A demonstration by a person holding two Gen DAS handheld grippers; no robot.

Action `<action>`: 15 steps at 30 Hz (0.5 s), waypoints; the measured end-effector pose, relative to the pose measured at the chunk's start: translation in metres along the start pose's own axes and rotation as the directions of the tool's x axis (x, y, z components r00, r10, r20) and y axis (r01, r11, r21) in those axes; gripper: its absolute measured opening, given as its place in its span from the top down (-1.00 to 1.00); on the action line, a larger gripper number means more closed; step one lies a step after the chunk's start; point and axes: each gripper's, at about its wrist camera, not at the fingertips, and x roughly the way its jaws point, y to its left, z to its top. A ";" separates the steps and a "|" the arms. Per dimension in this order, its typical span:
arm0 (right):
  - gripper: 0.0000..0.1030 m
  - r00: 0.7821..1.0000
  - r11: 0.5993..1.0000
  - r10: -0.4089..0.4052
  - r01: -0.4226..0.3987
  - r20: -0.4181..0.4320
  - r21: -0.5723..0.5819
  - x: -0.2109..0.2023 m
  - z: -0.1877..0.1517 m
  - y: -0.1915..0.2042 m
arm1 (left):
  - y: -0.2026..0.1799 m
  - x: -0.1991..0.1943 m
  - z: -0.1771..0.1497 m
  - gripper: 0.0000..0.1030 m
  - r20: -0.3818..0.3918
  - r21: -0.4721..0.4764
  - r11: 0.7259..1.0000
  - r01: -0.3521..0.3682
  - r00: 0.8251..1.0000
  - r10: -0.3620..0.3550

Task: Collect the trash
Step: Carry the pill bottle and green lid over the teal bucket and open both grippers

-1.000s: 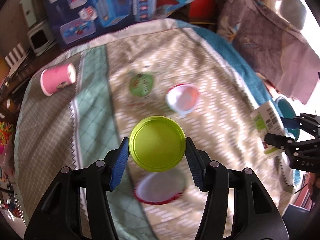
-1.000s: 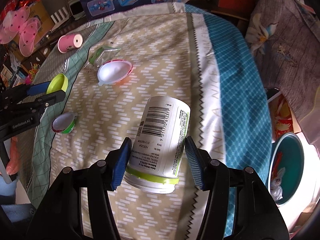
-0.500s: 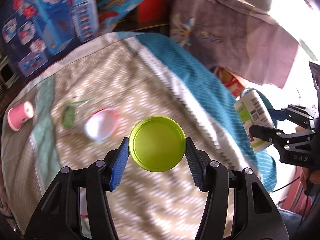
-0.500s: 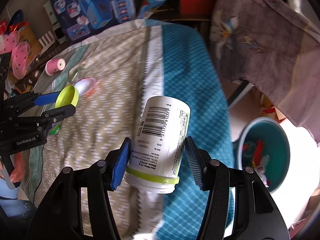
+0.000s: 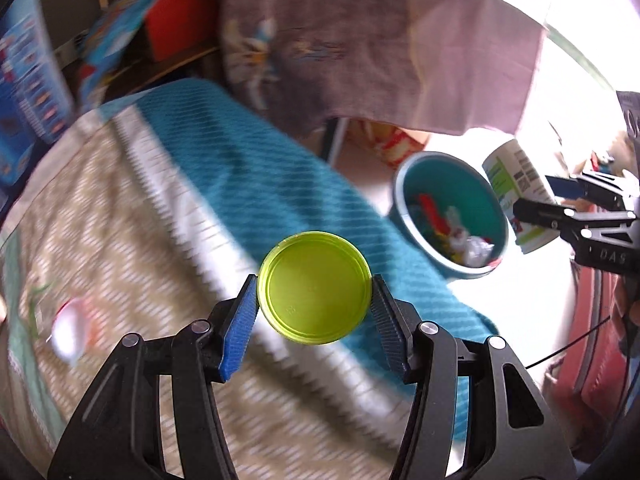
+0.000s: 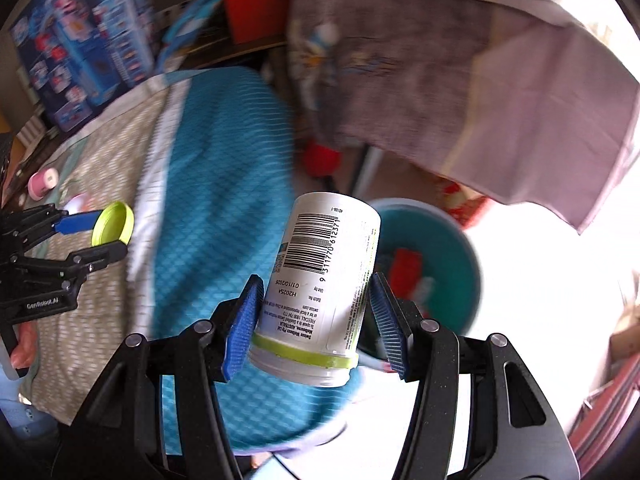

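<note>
The left gripper (image 5: pixel 314 310) grasps a green lid (image 5: pixel 314 287) above the bedspread's teal edge (image 5: pixel 256 184); the right gripper (image 6: pixel 316 310) clamps a white bottle (image 6: pixel 320 300) beside the teal bin (image 6: pixel 460 248).

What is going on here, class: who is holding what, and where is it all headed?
A person is clearing rubbish off a bed with a pair of tongs in each hand. The left tongs grip a lime-green lid by its rim. The right tongs clamp a white supplement bottle. Both are held above the teal edge of the bedspread, near a teal bin on the floor that already holds wrappers. Nothing has been dropped in yet.
</note>
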 end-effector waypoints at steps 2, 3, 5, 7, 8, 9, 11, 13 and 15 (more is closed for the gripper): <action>-0.03 1.000 0.999 -0.015 0.016 -0.005 0.028 0.001 -0.001 -0.020 | -0.017 0.011 0.010 -0.10 -0.010 0.025 0.999 0.022 1.000 -0.021; -0.03 1.000 0.999 -0.025 0.025 -0.008 0.043 0.002 -0.001 -0.031 | -0.028 0.018 0.017 -0.10 -0.019 0.041 0.999 0.032 0.999 -0.031; -0.03 0.999 0.997 -0.028 0.029 -0.016 0.074 0.004 -0.003 -0.047 | -0.048 0.030 0.027 -0.10 -0.032 0.072 0.996 0.052 0.998 -0.049; -0.03 0.999 0.995 -0.031 0.033 -0.021 0.093 0.006 -0.005 -0.061 | -0.064 0.039 0.033 -0.10 -0.043 0.094 0.993 0.068 0.997 -0.064; -0.03 0.999 0.995 -0.032 0.034 -0.025 0.095 0.007 -0.006 -0.065 | -0.074 0.045 0.038 -0.10 -0.051 0.106 0.991 0.079 0.996 -0.074; -0.03 0.999 0.995 -0.036 0.039 -0.033 0.095 0.009 -0.006 -0.070 | -0.081 0.050 0.041 -0.10 -0.058 0.114 0.990 0.087 0.995 -0.081; -0.03 0.998 0.995 -0.054 0.057 -0.040 0.088 0.012 -0.008 -0.076 | -0.094 0.062 0.047 -0.10 -0.074 0.127 0.986 0.109 0.992 -0.100; -0.03 0.997 0.994 -0.052 0.057 -0.050 0.096 0.015 -0.007 -0.086 | -0.107 0.074 0.052 -0.10 -0.093 0.138 0.983 0.124 0.989 -0.112; -0.03 0.997 0.993 -0.061 0.066 -0.055 0.102 0.019 -0.007 -0.095 | -0.117 0.086 0.056 -0.10 -0.113 0.152 0.979 0.136 0.986 -0.119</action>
